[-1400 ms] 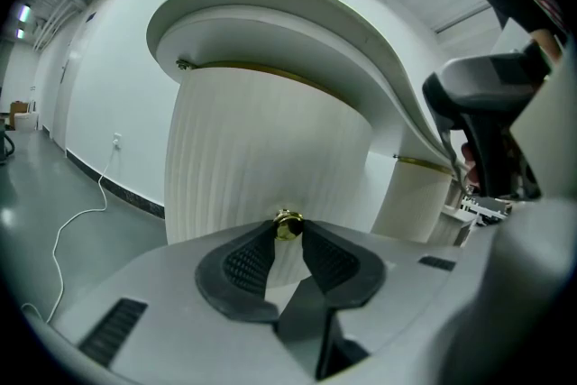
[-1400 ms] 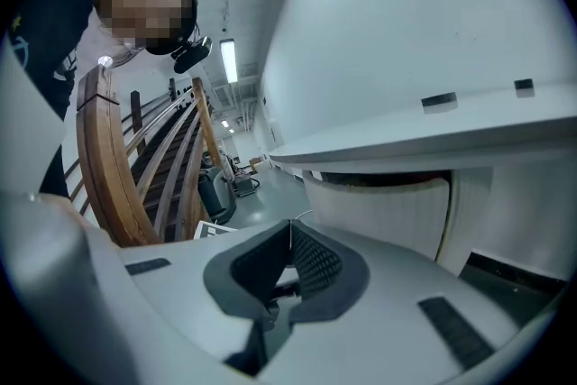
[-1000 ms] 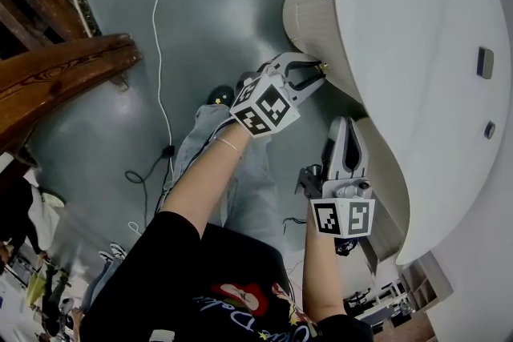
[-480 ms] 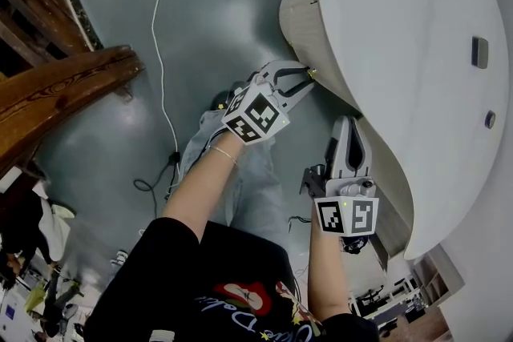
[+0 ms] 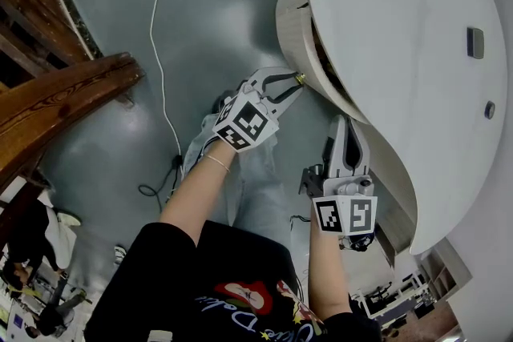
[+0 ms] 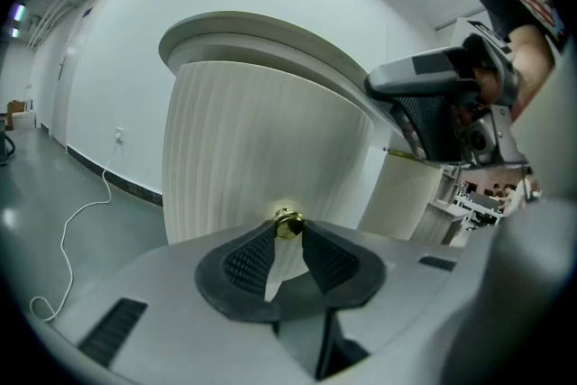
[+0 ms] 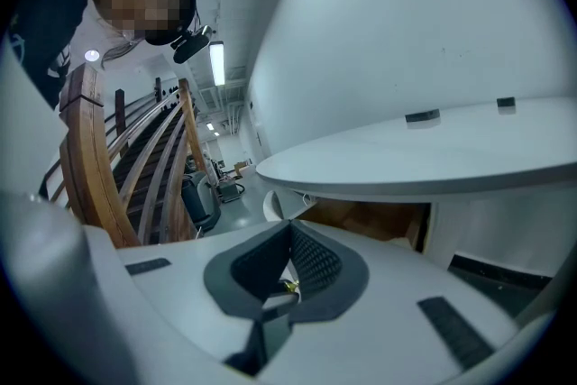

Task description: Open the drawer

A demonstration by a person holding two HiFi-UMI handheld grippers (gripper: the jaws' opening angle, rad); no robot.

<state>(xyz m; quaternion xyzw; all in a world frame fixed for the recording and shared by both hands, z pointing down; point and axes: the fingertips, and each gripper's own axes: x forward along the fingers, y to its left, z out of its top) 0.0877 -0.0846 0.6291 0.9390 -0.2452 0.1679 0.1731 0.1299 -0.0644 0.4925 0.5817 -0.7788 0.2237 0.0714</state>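
Pulling the knob (image 6: 288, 224) straight nearward seems safest, left tongs (image 5: 294, 82) pinching it tight; right tongs (image 5: 349, 122) closed, empty.

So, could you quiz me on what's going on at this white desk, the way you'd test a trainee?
1. Pick one: the left gripper is closed on A) a mug, B) a brass knob, C) a cloth.
2. True or false: the right gripper grips that same knob.
3. Fill the gap: the ribbed drawer front sits just under the white ____.

Key
1. B, the brass knob sits between its pads.
2. False: its jaws are together on nothing, away from the knob.
3. countertop.
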